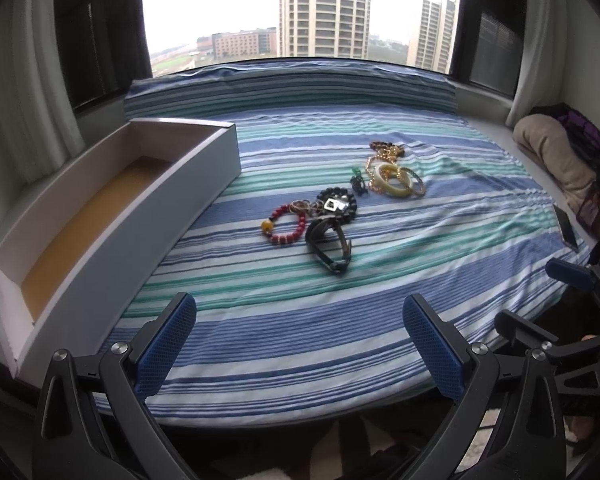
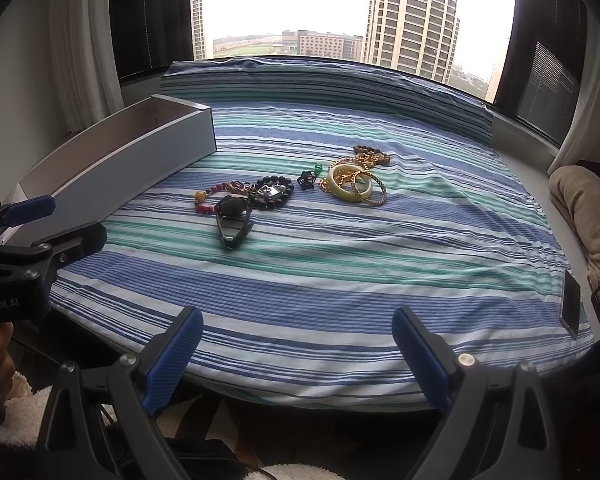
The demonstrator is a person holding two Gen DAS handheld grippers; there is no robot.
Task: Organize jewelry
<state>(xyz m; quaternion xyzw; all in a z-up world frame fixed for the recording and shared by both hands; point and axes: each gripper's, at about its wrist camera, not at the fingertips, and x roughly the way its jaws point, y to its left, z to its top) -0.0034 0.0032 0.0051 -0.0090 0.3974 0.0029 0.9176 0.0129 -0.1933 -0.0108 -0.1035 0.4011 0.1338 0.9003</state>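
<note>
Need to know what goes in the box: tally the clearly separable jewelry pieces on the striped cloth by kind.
Beaded bracelets: 2 (red bead bracelet with yellow bead, black bead bracelet)
Bangles: 2 (pale jade-like bangle, thin patterned bangle)
Watches: 1 (dark strap watch)
Total: 5
The gold chains and small pieces are too tangled to count.

Flat overcast daylight is entering through the window [image 1: 300, 8] ahead, its sky blowing out white. My views are bending strongly at their edges; corners are darkening. The striped bedspread [image 2: 320, 272] is showing sharp, shadows faint.
</note>
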